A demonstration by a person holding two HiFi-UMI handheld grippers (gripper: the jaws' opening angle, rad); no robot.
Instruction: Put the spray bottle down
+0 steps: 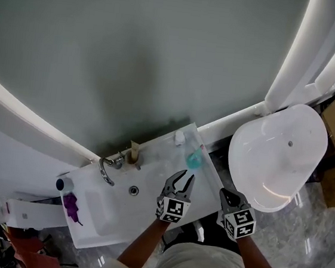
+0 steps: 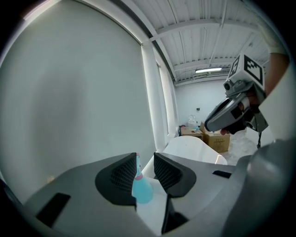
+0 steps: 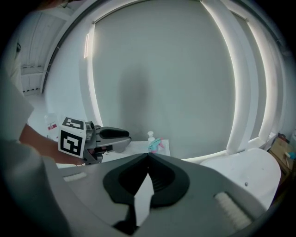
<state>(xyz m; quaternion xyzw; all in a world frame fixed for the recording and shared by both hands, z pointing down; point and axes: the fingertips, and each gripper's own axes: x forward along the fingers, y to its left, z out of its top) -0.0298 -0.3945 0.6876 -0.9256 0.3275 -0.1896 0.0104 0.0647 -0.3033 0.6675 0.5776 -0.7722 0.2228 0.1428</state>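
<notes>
Closest to me, my right gripper (image 1: 225, 194) has its jaws tip to tip, with nothing in them. Beside it, my left gripper (image 1: 184, 177) holds its jaws apart and empty over the sink counter (image 1: 149, 188). Just past its tips, the blue spray bottle (image 1: 194, 159) rests untouched on the counter's right end. Beyond it, a small white bottle (image 1: 179, 138) stands by the wall.

White sink top (image 1: 155, 159), basin in middle, drain (image 1: 133, 190) at its bottom. Faucet (image 1: 107, 168) at back edge, tan item (image 1: 133, 154) just beside it. Turquoise spray bottle (image 1: 194, 159) near right edge. Small white bottle (image 1: 179, 138) at back right corner, near spray bottle. Purple item (image 1: 72, 207) at left end. Dark-topped item (image 1: 61, 184) at back left corner.
</notes>
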